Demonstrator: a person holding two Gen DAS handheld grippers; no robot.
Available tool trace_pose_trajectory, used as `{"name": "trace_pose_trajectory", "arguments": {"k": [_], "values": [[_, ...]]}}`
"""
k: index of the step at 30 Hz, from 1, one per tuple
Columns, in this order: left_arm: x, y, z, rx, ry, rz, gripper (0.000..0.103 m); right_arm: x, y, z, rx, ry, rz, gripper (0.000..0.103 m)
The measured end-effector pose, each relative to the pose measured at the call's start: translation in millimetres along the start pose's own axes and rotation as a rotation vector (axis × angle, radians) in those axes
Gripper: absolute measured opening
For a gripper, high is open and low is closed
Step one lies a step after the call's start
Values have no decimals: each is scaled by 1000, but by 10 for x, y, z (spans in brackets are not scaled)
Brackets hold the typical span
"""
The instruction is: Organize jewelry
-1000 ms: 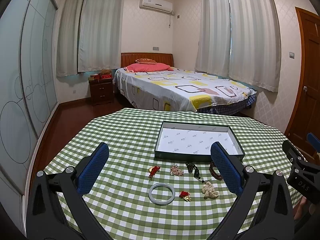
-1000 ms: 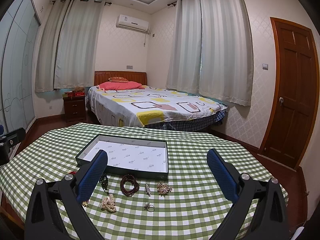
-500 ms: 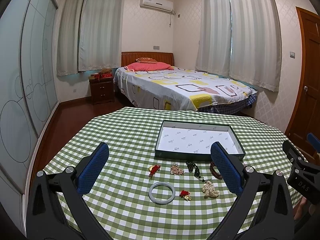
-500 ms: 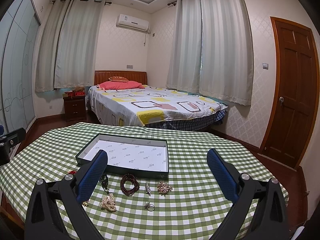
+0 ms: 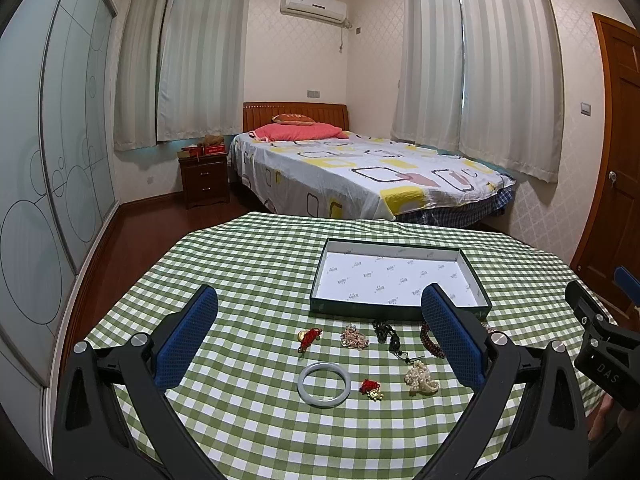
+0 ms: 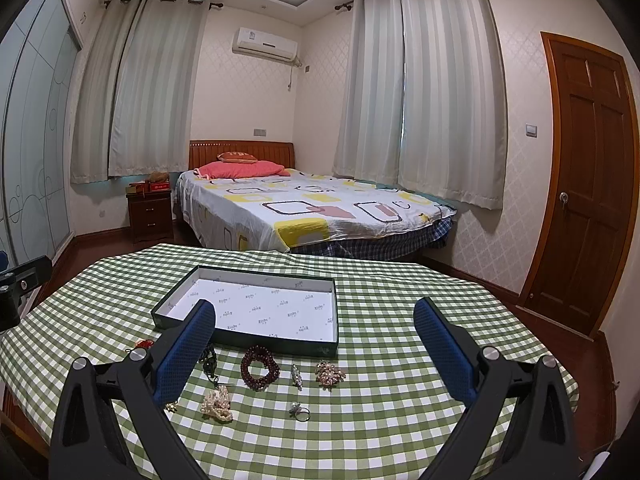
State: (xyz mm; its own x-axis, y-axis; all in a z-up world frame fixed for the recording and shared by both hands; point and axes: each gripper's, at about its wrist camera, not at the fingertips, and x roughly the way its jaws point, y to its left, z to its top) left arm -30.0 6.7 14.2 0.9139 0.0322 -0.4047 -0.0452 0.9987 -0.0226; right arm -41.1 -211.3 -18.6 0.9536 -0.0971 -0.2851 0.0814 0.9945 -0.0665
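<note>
Both the left gripper [image 5: 320,320] and right gripper [image 6: 314,330] gape empty over a green-checked tablecloth [image 5: 248,272], a bed [image 5: 360,176] beyond its far edge.

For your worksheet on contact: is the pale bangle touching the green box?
Apart. The left wrist view shows checked cloth and other jewelry between the bangle and the green box.

Clearance, table [image 5: 248,264]: left half bare green-check cloth, open to approach. Obstacle, far centre: shallow tray [image 6: 248,340], raised walls, interior unoccupied. Obstacles, near edge of tray: scattered small pieces, among them jade bangle [image 5: 324,384], dark bead bracelet [image 6: 259,367], pearl cluster [image 6: 217,400], ring [image 6: 300,410] (narrow gaps between them). Right of brooch [image 6: 330,374]: open cloth. Left claw [image 5: 320,320] and right claw [image 6: 314,328] both spread wide, above the pieces.
</note>
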Motion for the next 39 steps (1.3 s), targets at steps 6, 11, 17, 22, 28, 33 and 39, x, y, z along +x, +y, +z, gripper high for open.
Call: {"name": "trace_pose_trajectory", "arguments": {"k": [6, 11, 17, 22, 28, 33, 39], "values": [[3, 1, -7, 0, 1, 0, 99, 8, 3, -26, 2, 5, 3, 97], [67, 24, -31, -2, 10, -1, 99, 91, -15, -59, 5, 21, 12, 97], [264, 62, -114, 3, 31, 5, 99, 238, -47, -165, -7, 29, 10, 97], [594, 146, -305, -6, 93, -2, 99, 468, -91, -388, -12, 57, 26, 97], [991, 229, -587, -34, 203, -17, 99, 817, -114, -717, -20, 150, 33, 97], [1302, 166, -803, -14, 297, -14, 99, 989, -100, -889, -20, 215, 42, 97], [1629, 114, -999, -2, 412, -15, 99, 1177, -102, -1013, -18, 275, 53, 97]]}}
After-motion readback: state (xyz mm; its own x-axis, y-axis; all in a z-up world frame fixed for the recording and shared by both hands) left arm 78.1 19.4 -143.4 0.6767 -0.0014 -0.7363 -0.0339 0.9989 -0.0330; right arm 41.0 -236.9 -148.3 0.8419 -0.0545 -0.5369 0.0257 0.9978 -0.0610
